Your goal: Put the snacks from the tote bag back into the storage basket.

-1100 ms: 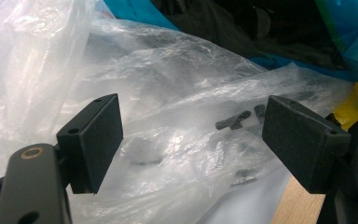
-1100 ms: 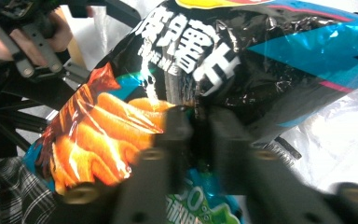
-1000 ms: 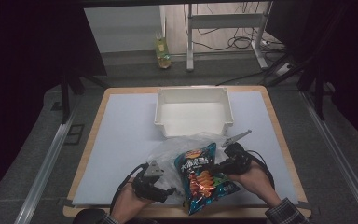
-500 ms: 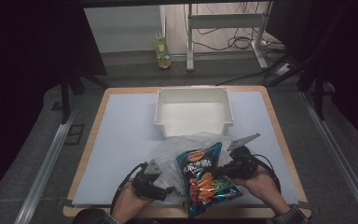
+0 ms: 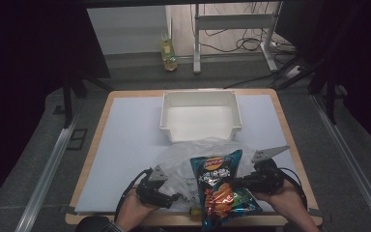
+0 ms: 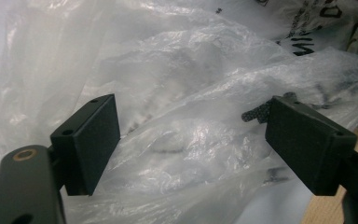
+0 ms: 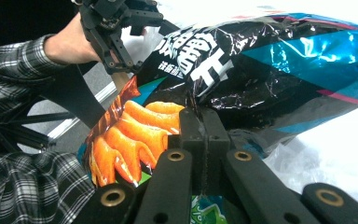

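Note:
A blue and black chip bag (image 5: 220,186) with orange snacks printed on it hangs tilted over the table's near edge. My right gripper (image 5: 245,182) is shut on its right edge, and in the right gripper view the jaws (image 7: 204,116) pinch the foil of the chip bag (image 7: 261,60). A crumpled clear plastic bag (image 5: 183,164) lies on the mat behind it. My left gripper (image 5: 171,197) sits at that bag's left side. Its jaws (image 6: 191,140) have just been opening wider, and the plastic bag (image 6: 177,84) lies loose between the pads.
A white rectangular bin (image 5: 200,116) stands at the middle of the far side of the mat. A yellow bottle (image 5: 169,53) stands on the floor beyond the table. A person's plaid sleeve (image 7: 23,186) is near the table's front edge.
My right gripper has moved to the right and a little up with the chip bag in it. The left hand has stayed where it was.

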### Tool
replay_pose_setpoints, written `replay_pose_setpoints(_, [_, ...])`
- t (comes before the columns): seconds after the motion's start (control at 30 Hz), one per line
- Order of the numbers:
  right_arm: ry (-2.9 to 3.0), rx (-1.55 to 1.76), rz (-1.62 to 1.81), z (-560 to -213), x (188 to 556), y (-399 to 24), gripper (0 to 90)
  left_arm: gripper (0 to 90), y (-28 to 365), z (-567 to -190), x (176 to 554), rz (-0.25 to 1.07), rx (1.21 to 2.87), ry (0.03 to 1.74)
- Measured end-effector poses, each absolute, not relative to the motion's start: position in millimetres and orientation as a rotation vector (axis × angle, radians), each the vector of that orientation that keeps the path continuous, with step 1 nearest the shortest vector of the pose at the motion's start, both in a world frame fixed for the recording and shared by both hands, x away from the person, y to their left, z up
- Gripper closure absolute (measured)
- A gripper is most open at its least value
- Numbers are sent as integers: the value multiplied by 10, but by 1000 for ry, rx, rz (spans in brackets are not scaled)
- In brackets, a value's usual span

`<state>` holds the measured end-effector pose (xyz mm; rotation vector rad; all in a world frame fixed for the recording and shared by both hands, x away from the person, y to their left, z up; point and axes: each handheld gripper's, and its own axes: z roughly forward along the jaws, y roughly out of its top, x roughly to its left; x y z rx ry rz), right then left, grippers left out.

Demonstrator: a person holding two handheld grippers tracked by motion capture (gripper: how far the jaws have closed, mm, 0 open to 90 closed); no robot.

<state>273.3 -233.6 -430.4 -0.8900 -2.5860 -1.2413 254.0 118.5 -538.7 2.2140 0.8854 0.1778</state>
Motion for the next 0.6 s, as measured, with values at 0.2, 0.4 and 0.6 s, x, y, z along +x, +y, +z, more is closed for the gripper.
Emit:
replay_pose_setpoints(0.2, [-2581,-892,-1277,-4205,2675,-2411,898,137,1186,-5335,2519,179,2196,856])
replay_pose_setpoints(0.4, [-2582,-877,-1323,-4089,2645,-2420,898,116,1172,-5268,2465,183,2165,812])
replay_pose_setpoints(0.6, [-2589,-859,-1354,-4029,2694,-2368,898,86,1155,-5188,2390,194,2137,719])
